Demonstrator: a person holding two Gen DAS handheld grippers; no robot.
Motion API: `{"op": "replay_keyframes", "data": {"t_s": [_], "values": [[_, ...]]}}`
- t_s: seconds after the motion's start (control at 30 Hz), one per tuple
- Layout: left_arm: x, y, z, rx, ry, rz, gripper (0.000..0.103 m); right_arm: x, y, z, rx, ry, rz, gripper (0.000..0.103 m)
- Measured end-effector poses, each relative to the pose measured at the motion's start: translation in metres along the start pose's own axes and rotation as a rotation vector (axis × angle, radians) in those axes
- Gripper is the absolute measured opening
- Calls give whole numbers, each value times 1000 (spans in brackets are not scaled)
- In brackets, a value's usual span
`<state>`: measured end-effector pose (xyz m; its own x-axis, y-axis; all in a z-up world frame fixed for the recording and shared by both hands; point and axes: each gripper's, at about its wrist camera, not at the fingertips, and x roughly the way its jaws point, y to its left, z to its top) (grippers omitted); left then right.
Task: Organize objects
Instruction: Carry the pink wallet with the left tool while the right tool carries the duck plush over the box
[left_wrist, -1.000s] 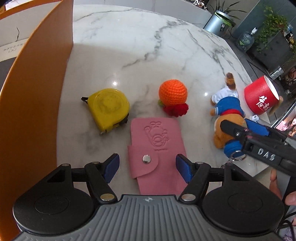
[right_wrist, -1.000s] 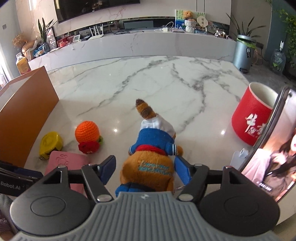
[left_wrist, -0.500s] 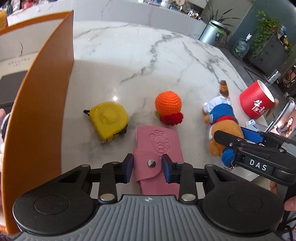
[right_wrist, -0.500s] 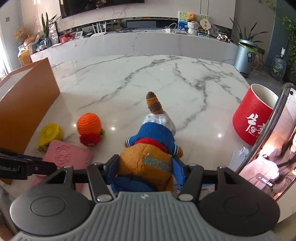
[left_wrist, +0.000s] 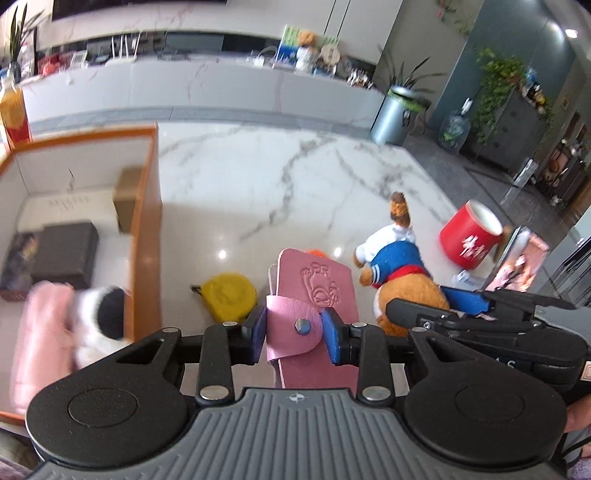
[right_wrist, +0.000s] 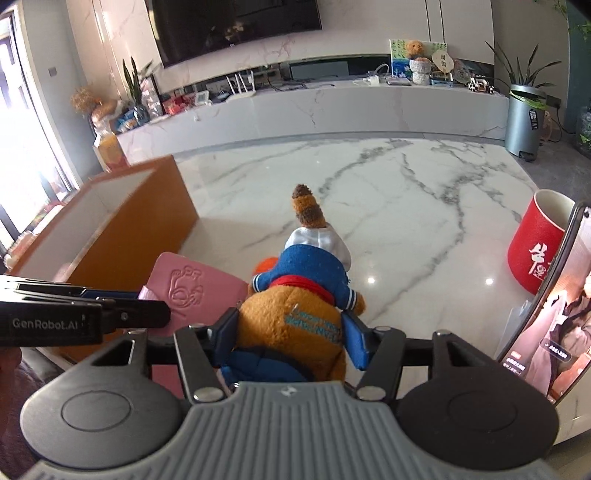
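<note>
Left wrist: embossed pink wallet (left_wrist: 314, 295), clamped.

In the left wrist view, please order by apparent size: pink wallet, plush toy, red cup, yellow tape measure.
1. pink wallet, though nearest the camera
2. plush toy
3. red cup and yellow tape measure look alike

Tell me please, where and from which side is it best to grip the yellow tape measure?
Probably grip the yellow tape measure across its two curved edges, coming from above: it lies flat on the marble table, leaving only the thin rim to pinch.
</note>
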<state>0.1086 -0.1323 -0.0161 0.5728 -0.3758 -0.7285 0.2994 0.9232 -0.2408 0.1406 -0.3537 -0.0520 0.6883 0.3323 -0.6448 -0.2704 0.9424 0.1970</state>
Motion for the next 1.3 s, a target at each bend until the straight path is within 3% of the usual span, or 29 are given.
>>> {"op": "replay_keyframes", "data": {"t_s": [0.2,0.4,0.53,0.7,0.9,1.13,1.3], "values": [[-61,29,17,37,-51,22,38,-31,44,13,-51,-56,77,61],[-109,77,30,104,-64,201,38,-46,98,34,-101,-89,173,61],[-103,107,38,151,-9,338,38,-43,138,45,-159,-91,214,61],[-64,124,30,294,99,503,38,-33,178,51,-215,-77,249,61],[-26,134,11,368,243,500,38,-10,193,57,-245,-42,244,61],[5,142,1,417,341,534,38,4,191,61,-263,-27,248,61],[7,144,-2,332,374,447,39,16,189,62,-263,-15,253,61]]}}
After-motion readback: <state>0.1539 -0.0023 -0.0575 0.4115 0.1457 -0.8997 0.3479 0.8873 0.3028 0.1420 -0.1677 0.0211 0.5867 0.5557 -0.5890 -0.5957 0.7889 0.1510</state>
